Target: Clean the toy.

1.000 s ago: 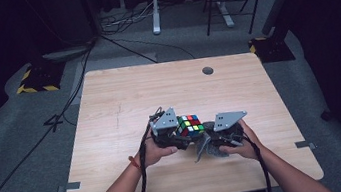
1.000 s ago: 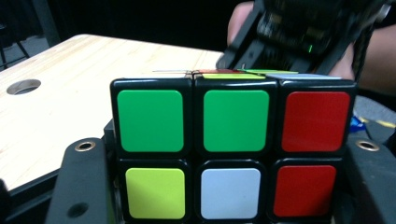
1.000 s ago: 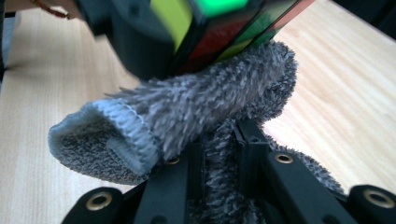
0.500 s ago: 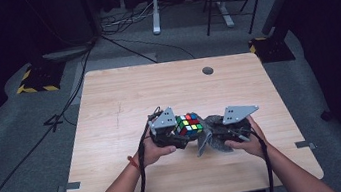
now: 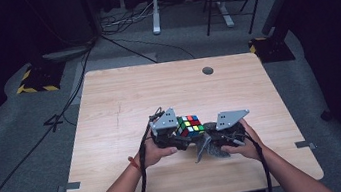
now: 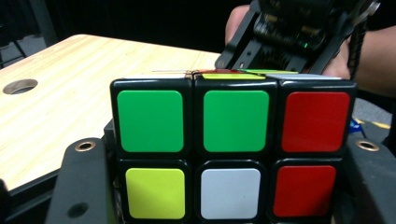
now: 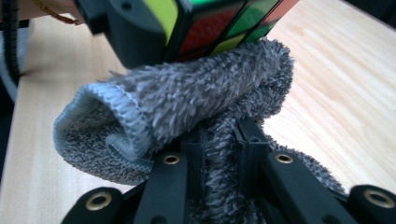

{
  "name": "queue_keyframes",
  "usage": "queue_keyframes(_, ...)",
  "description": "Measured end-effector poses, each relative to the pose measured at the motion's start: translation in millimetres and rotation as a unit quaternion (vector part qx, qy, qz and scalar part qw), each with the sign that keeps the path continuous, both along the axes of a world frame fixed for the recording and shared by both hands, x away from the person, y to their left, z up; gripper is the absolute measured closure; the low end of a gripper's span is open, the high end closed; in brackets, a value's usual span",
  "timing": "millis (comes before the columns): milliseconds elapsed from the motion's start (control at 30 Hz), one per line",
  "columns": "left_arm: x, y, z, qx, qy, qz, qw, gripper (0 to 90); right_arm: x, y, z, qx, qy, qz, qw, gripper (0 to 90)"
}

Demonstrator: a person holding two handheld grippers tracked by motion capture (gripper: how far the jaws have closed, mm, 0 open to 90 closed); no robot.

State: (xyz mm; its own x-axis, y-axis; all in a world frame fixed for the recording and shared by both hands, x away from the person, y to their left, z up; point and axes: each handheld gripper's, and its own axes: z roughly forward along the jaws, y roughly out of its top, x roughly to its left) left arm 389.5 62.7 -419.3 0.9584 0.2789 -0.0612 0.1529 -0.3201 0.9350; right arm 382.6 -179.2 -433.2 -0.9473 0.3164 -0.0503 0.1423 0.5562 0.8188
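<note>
A Rubik's cube [image 5: 190, 125] is held just above the table, near its front edge, with my left gripper [image 5: 188, 134] shut on it. In the left gripper view the cube [image 6: 233, 149] sits between both jaws, showing green, red, yellow and white stickers. My right gripper [image 5: 211, 143] is shut on a grey fluffy cloth [image 5: 205, 150] right of and below the cube. In the right gripper view the folded cloth [image 7: 187, 107] is pinched in the right gripper [image 7: 219, 135], and its top presses against the underside of the cube [image 7: 219, 23].
The wooden table [image 5: 124, 102] has a round cable hole [image 5: 208, 70] at the back right. Cables trail from both grippers off the front edge. Dark floor with stands and wires lies beyond the table.
My right gripper with the cloth swung a little to the right, then came back toward the cube. The left gripper and the cube stayed almost still.
</note>
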Motion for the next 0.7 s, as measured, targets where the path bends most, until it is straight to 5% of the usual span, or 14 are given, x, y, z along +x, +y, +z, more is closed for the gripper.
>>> queue_keyframes(233, -0.9, -2.1, 0.1, -0.017, 0.005, -0.008, 0.9998, 33.7, -3.3, 15.4, -13.9, -0.009, 0.021, 0.030, 0.9993, 76.6)
queue_keyframes(533, 2.0, -0.4, -2.9, -0.034, 0.015, -0.008, 0.9993, 33.4, -0.8, 5.4, -7.7, 0.059, 0.030, 0.024, 0.9975, 76.5)
queue_keyframes(700, 4.8, 2.7, -4.1, -0.032, 0.021, -0.013, 0.9992, 32.7, 0.0, -0.1, -4.0, 0.067, 0.025, 0.019, 0.9972, 76.6)
